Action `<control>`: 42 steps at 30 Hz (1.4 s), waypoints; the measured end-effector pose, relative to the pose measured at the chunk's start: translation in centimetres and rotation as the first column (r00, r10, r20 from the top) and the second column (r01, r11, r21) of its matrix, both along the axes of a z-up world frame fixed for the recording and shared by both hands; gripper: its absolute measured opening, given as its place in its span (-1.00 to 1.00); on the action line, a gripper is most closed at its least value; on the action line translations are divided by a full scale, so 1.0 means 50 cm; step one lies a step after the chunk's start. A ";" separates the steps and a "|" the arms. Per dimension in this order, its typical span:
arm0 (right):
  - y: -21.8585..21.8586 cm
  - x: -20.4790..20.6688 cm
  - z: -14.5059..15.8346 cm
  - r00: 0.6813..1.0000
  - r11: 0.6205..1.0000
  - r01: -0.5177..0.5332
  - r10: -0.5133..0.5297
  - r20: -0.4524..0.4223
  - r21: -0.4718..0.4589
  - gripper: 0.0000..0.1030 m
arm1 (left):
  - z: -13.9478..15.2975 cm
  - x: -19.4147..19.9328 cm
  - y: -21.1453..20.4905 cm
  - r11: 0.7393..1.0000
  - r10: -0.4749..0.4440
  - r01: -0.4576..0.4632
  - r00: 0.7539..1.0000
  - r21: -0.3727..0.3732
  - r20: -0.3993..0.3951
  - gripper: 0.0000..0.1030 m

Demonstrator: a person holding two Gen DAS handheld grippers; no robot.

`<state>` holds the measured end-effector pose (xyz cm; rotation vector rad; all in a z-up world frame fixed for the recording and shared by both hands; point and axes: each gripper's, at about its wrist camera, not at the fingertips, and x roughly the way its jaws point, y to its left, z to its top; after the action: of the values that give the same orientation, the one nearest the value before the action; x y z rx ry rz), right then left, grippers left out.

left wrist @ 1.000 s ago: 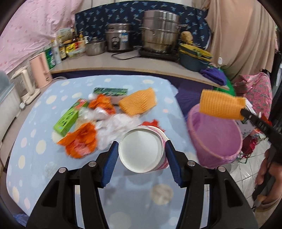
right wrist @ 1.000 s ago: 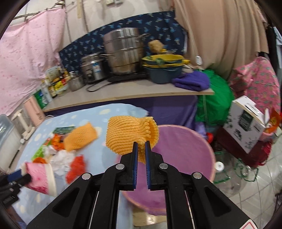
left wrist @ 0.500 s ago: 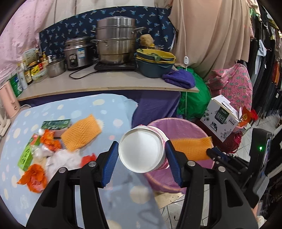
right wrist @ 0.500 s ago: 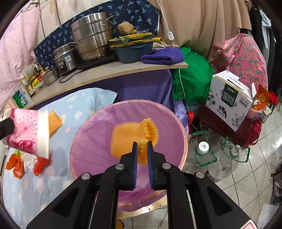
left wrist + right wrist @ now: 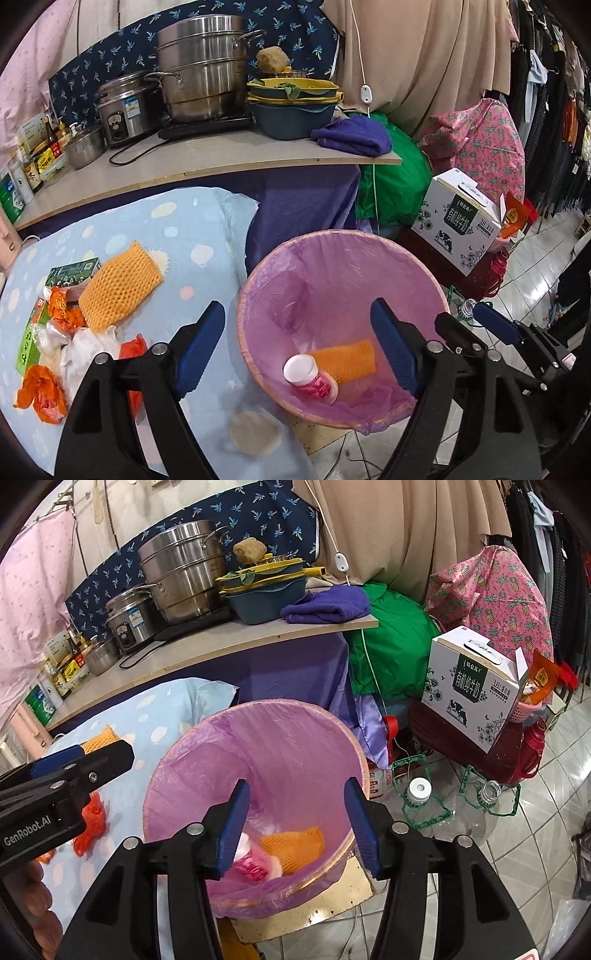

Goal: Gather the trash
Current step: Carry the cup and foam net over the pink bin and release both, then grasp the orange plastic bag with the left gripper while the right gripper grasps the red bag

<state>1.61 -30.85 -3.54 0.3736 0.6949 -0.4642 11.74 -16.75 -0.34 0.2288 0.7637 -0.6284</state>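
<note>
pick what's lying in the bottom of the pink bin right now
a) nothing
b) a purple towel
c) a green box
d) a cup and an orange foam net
d, the cup lies on its side beside the orange foam net at the bottom of the pink bin.

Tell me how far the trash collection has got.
Done: an orange foam net sleeve and a pink paper cup lie in the pink-lined bin. In hand: nothing; left gripper and right gripper just opened. Left: another net, wrappers and cartons on the table.
</note>
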 end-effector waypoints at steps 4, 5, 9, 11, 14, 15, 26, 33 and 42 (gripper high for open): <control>0.003 0.003 0.003 1.000 1.000 -0.007 0.007 0.003 0.005 0.03 | 0.001 0.009 0.016 0.999 0.031 -0.031 0.999 -0.007 -0.017 0.53; 0.006 0.004 0.004 1.000 1.000 -0.010 0.010 0.004 0.005 0.04 | 0.001 0.012 0.023 0.999 0.041 -0.041 0.999 -0.006 -0.020 0.54; 0.020 0.010 0.006 1.000 1.000 -0.026 0.026 0.004 0.005 0.07 | 0.001 0.017 0.051 0.997 0.076 -0.076 0.997 -0.017 -0.030 0.59; 0.029 0.014 0.007 0.999 0.999 -0.037 0.037 0.003 0.008 0.07 | 0.002 0.018 0.064 0.995 0.093 -0.094 0.995 -0.018 -0.029 0.59; 0.048 0.021 0.010 0.998 0.998 -0.057 0.057 0.001 0.004 0.07 | 0.000 0.022 0.088 0.992 0.121 -0.122 0.992 -0.016 -0.037 0.59; 0.055 0.023 0.011 0.998 0.998 -0.065 0.065 0.001 0.003 0.08 | -0.001 0.024 0.099 0.991 0.133 -0.134 0.990 -0.018 -0.041 0.59; 0.133 0.051 0.017 0.989 0.989 -0.147 0.147 -0.008 -0.012 0.08 | -0.011 0.032 0.222 0.964 0.261 -0.264 0.963 -0.038 -0.072 0.64; 0.190 0.072 0.018 0.977 0.977 -0.212 0.212 -0.022 -0.020 0.08 | -0.014 0.029 0.297 0.942 0.332 -0.334 0.941 -0.024 -0.069 0.71; 0.270 0.102 0.014 0.953 0.953 -0.302 0.301 -0.043 -0.019 0.08 | -0.028 0.031 0.389 0.904 0.427 -0.427 0.902 0.012 -0.063 0.71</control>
<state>6.71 -17.35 -2.85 0.2291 0.7698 -0.1904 13.27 2.70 -1.72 0.0333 0.8435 -0.2185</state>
